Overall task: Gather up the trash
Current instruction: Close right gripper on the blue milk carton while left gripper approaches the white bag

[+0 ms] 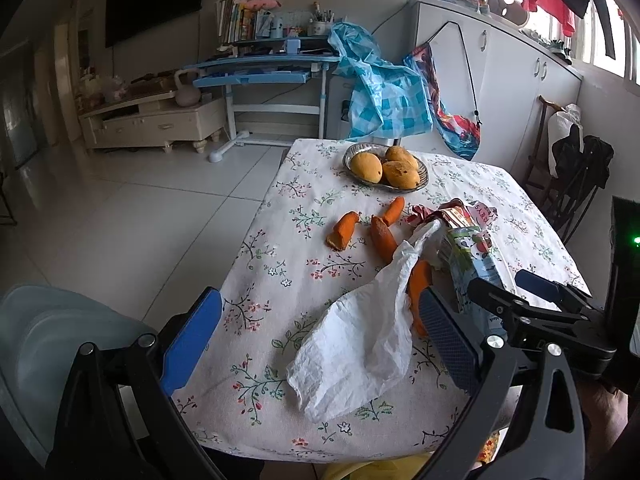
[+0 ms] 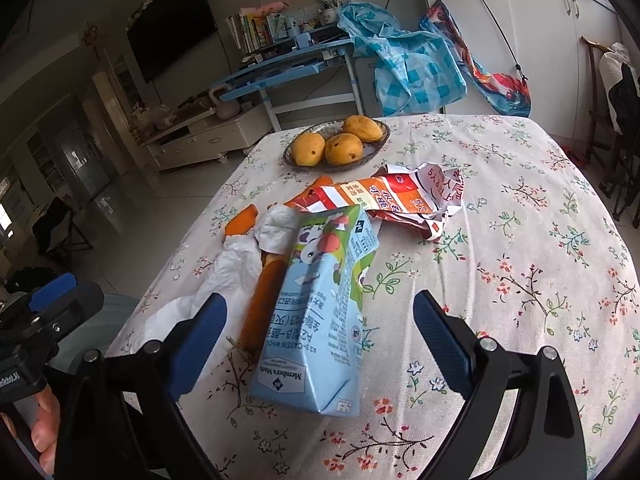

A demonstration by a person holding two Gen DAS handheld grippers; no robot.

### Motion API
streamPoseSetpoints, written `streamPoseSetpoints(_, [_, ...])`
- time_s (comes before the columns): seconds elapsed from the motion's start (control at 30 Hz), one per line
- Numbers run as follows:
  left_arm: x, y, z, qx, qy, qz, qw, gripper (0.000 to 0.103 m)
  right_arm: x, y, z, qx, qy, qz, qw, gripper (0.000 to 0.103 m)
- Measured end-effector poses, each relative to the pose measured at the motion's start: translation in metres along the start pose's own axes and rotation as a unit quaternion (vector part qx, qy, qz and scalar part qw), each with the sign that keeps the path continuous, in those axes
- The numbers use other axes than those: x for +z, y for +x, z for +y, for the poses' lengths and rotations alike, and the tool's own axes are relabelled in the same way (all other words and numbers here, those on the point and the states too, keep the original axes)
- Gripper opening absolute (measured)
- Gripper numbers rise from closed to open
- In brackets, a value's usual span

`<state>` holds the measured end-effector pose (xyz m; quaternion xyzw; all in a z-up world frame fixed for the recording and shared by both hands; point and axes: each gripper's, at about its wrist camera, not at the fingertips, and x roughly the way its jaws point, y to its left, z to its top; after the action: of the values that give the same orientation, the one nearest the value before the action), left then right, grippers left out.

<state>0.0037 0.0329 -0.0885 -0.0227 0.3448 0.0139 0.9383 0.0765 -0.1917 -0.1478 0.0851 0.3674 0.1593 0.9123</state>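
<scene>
Trash lies on the floral tablecloth (image 1: pixel 280 248). A crumpled white tissue (image 1: pixel 360 332) lies between the fingers of my open left gripper (image 1: pixel 320 344). Orange peel pieces (image 1: pixel 344 230) lie beyond it. A light blue milk carton (image 2: pixel 320 320) lies on its side between the fingers of my open right gripper (image 2: pixel 320 344); it also shows in the left wrist view (image 1: pixel 476 256). A long orange peel (image 2: pixel 264 308) lies against the carton's left side, with the tissue (image 2: pixel 236 264) further left. A crumpled red and white wrapper (image 2: pixel 392 196) lies behind the carton. Neither gripper touches anything.
A glass bowl (image 2: pixel 292 160) with three mangoes (image 2: pixel 344 148) stands at the table's far side. A grey bin (image 1: pixel 52 344) sits at the left below the table edge. A chair (image 1: pixel 576 184) stands at the right. The right gripper (image 1: pixel 536 288) shows in the left wrist view.
</scene>
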Motion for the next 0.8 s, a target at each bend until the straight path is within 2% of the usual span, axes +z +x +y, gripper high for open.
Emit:
streamPoseSetpoints(0.47, [0.0, -0.001, -0.002, 0.0, 0.003, 0.0, 1.0, 0.095, -0.001, 0.011, 0.006, -0.01, -0.02, 0.014, 1.0, 0.088])
streamPoseSetpoints(0.67, [-0.002, 0.001, -0.003, 0.0, 0.005, 0.002, 1.0, 0.095, -0.004, 0.017, 0.005, -0.009, -0.028, 0.036, 0.999, 0.07])
streamPoseSetpoints(0.8, [-0.003, 0.002, -0.003, -0.002, 0.006, 0.003, 1.0, 0.095, -0.006, 0.019, 0.003, -0.009, -0.031, 0.046, 0.998, 0.062])
